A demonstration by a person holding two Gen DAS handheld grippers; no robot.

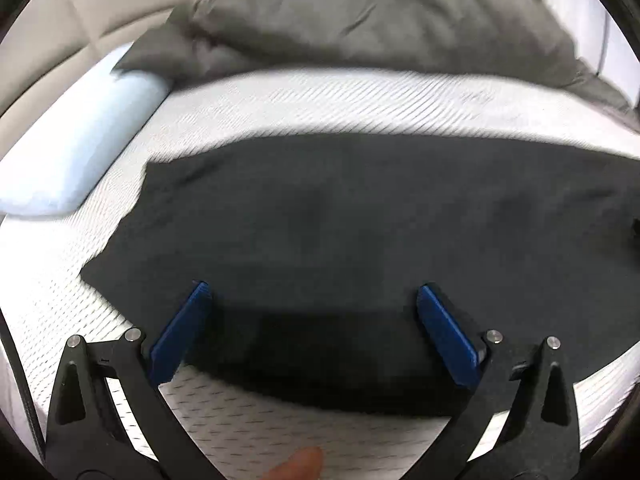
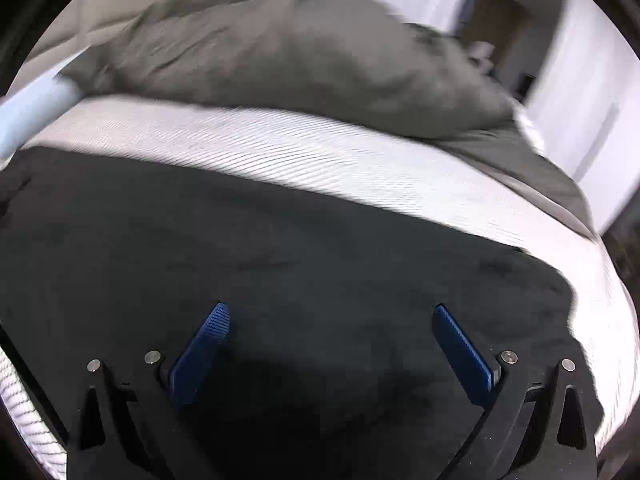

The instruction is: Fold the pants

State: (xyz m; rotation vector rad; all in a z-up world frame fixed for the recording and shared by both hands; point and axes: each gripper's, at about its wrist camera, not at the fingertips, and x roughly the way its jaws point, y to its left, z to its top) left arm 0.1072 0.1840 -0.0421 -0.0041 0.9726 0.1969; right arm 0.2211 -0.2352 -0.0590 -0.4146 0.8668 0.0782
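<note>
Left wrist view: left gripper (image 1: 312, 292) hanging spread wide, holding nothing, over dark matte pants (image 1: 360, 216) lying flat on the ribbed white mattress (image 1: 320, 96); pale blue pillow (image 1: 76, 148) lying left of the pants.

Right wrist view: right gripper (image 2: 330, 314) likewise gaping, empty, above the pants (image 2: 280, 248); rumpled grey duvet (image 2: 288, 56) bunching beyond them.

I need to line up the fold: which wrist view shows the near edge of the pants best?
The left wrist view: the pants end between the open left gripper fingers, white mattress below. In the right wrist view the pants fill the foreground under the open right gripper, near edge unseen.
</note>
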